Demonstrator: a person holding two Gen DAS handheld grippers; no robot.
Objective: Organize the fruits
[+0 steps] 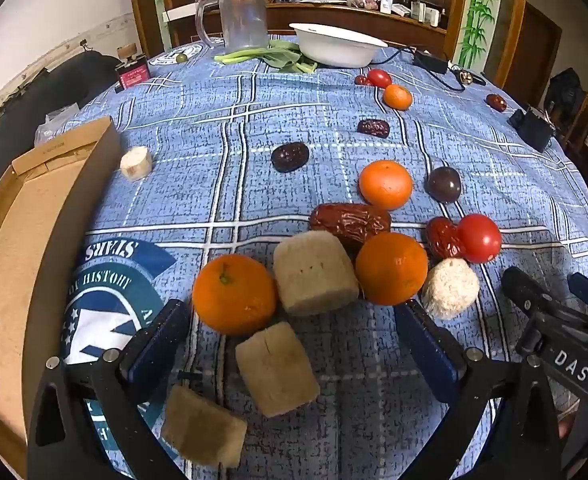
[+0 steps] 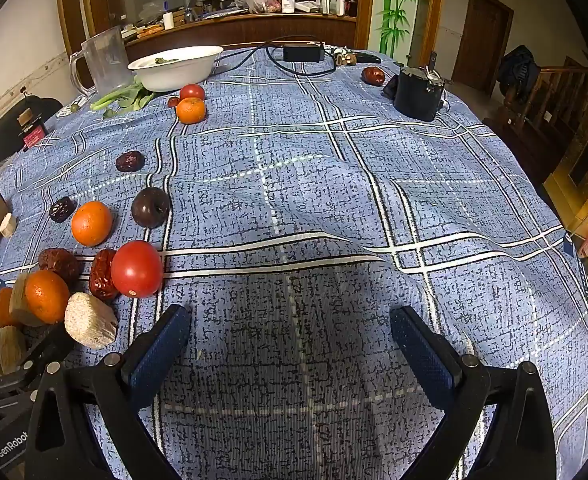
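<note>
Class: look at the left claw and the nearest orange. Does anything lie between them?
Nothing visible does. The left claw stands open, and the round orange mandarin sits just past its left finger; a tan cake block lies between the fingers.

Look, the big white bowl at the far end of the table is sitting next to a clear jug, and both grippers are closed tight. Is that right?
Not quite. The white bowl does sit beside the clear jug, but the left gripper and right gripper are both wide open, holding nothing. Each wrist view shows its own fingers spread apart.
</note>
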